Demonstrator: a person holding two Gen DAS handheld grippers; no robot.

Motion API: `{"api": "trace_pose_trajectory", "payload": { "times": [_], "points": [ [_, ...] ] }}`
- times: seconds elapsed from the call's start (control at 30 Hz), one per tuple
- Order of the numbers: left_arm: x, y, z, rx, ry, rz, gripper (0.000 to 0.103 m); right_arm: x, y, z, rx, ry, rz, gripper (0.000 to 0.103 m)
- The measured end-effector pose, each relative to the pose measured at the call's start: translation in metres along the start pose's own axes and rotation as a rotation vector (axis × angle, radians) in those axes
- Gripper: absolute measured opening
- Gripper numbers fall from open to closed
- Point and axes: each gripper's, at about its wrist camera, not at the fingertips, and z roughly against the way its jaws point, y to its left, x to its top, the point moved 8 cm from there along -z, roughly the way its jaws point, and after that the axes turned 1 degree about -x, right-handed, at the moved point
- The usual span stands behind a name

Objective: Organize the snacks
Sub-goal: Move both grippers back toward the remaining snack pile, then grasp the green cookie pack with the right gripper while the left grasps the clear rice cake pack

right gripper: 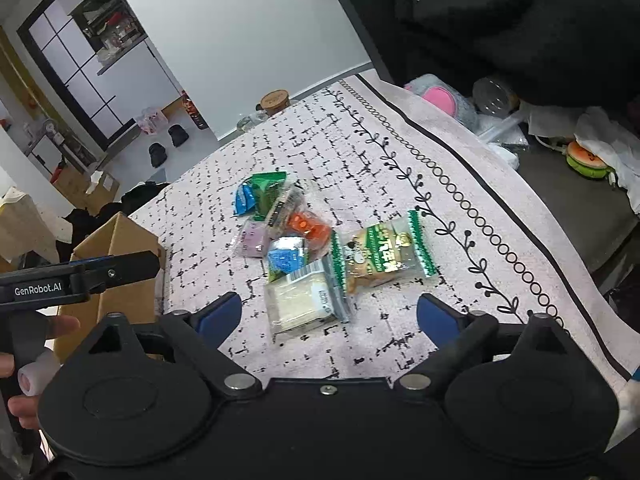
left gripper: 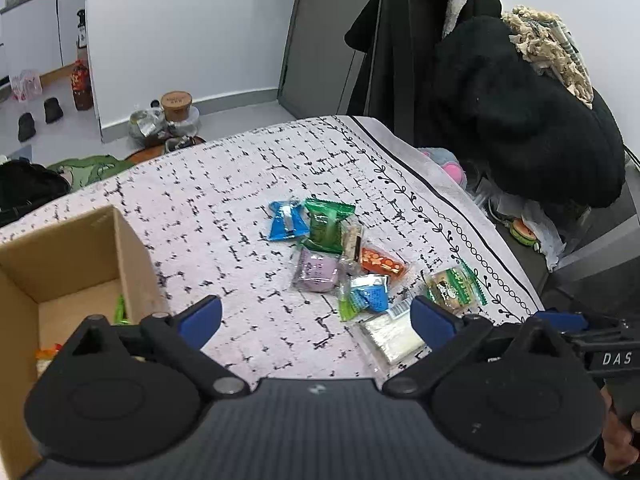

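Near the middle of the patterned cloth (left gripper: 208, 184) lies the snack pile (left gripper: 340, 256), with a clear white packet (right gripper: 300, 300) at its near edge and a green-trimmed packet (right gripper: 384, 256) just beside it. The cardboard box (left gripper: 80, 256) stands at the cloth's left edge. The left gripper (left gripper: 316, 316) and the right gripper (right gripper: 328, 316) hang spread wide, holding nothing. Dark coats (left gripper: 520, 120) crowd the right edge.
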Motion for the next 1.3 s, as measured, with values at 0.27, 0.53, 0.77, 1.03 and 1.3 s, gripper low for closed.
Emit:
{"api": "trace_pose_trajectory", "payload": {
  "times": [0.27, 0.53, 0.77, 1.03, 1.3],
  "points": [
    [-0.004, -0.018, -0.026, -0.034, 0.033, -0.020, 0.100, 0.005, -0.017, -0.010, -0.022, 0.005, -0.028, 0.086],
    [-0.014, -0.035, -0.062, -0.045, 0.106, -0.005, 0.097, 0.008, -0.031, -0.016, -0.043, 0.009, -0.019, 0.085],
    [-0.018, -0.045, -0.083, -0.045, 0.145, 0.024, 0.097, 0.010, -0.044, -0.021, -0.048, 0.020, -0.024, 0.083],
    [-0.020, -0.055, -0.102, -0.026, 0.165, 0.032, 0.097, 0.011, -0.055, -0.027, -0.051, 0.024, -0.033, 0.082],
    [-0.028, -0.068, -0.123, -0.006, 0.205, -0.005, 0.097, 0.009, -0.066, -0.035, -0.041, 0.040, -0.051, 0.081]
  ]
}}
